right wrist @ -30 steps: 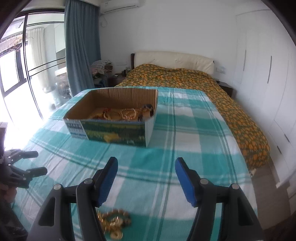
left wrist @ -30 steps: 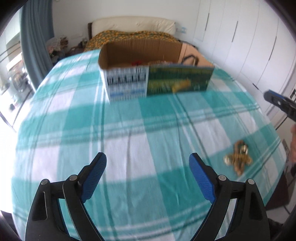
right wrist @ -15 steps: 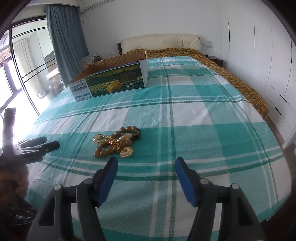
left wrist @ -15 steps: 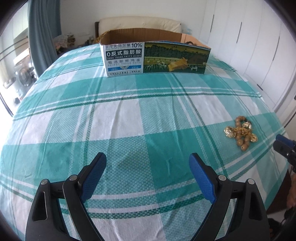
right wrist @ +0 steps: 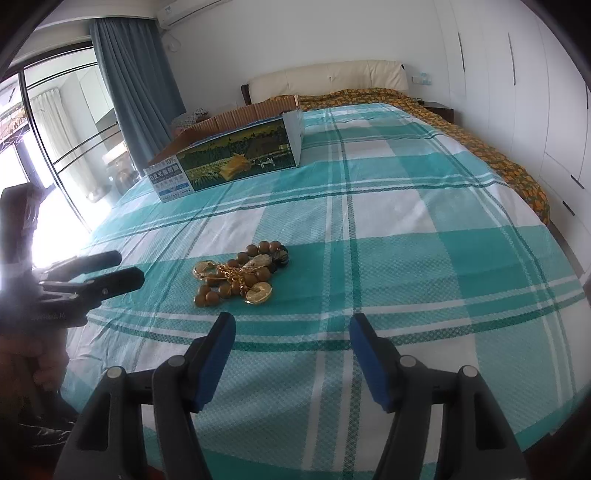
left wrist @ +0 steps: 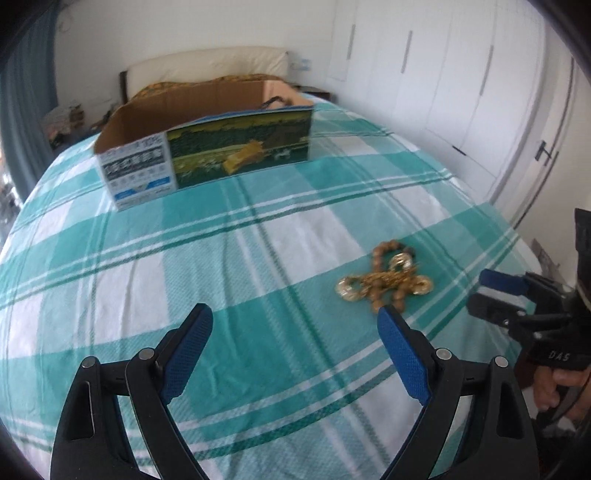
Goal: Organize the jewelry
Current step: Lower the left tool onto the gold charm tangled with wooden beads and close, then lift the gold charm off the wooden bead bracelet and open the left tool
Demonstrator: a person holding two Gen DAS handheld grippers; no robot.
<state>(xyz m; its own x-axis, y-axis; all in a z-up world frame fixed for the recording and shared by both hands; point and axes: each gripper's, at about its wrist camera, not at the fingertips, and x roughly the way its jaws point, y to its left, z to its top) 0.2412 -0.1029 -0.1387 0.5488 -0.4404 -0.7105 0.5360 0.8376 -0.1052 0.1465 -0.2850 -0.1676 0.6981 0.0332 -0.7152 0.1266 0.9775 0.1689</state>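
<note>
Bedroom, daylit; bed (right wrist: 424, 206) fills most of both views, covered by a teal-and-white plaid sheet (left wrist: 258, 258); orange patterned blanket (right wrist: 491, 151) along its far side and head end; cream padded headboard (right wrist: 328, 79) against a white wall (right wrist: 295, 33); white wardrobe doors with slim handles (left wrist: 443, 66) along one side; blue-grey curtain (right wrist: 136, 81) beside a dark-framed glass door (right wrist: 55, 122), strong glare coming through it; air conditioner (right wrist: 192, 9) high on the wall; dark nightstand (right wrist: 437, 110) beside the headboard.
</note>
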